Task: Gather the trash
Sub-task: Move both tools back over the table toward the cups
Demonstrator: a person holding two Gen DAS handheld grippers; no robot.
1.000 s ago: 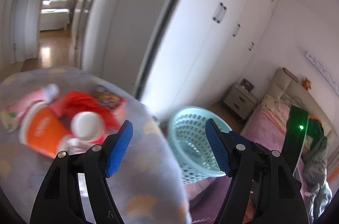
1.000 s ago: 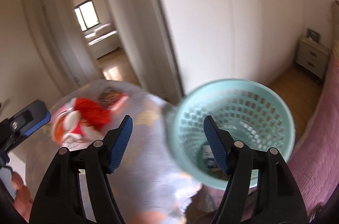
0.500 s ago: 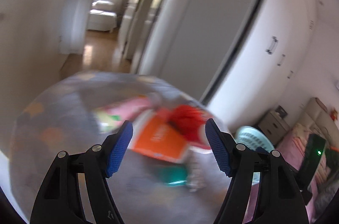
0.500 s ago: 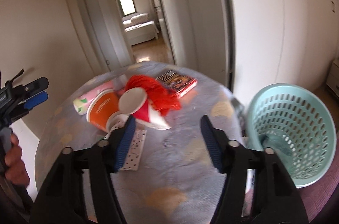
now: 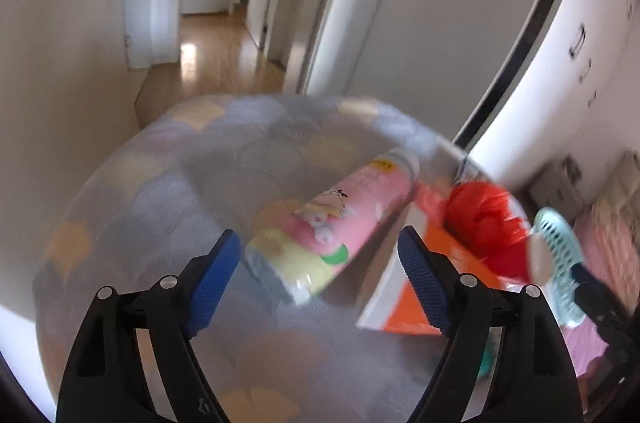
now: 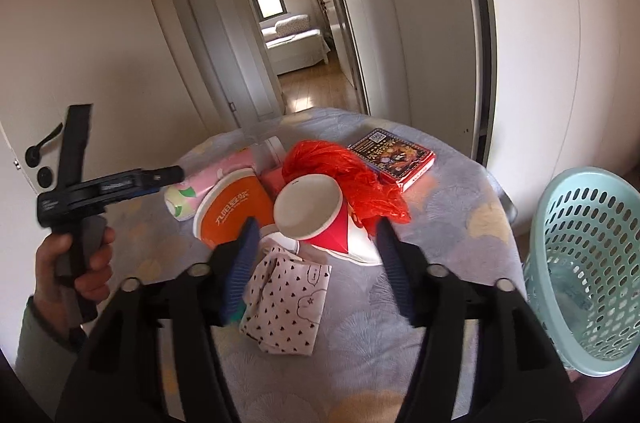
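1. Two grippers, both wide open, nothing held: left (image 5: 320, 277) lines up on pink tube (image 5: 340, 219).
2. Tube lies just left of orange bowl (image 6: 232, 209); round, may roll off.
3. Right gripper (image 6: 314, 263) hovers over red cup (image 6: 316, 219); basket (image 6: 580, 263) sits well right; a tilted cup could slip.

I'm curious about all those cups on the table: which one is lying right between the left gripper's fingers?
The pink cartoon-printed cup, lying on its side in line with the open left gripper. The orange cup and red cup lie further right.

Perforated plastic basket (image 6: 584, 287); glossy paper cup (image 6: 310, 213); crinkled red plastic bag (image 6: 344, 171); patterned cloth tablecloth (image 6: 460, 191).
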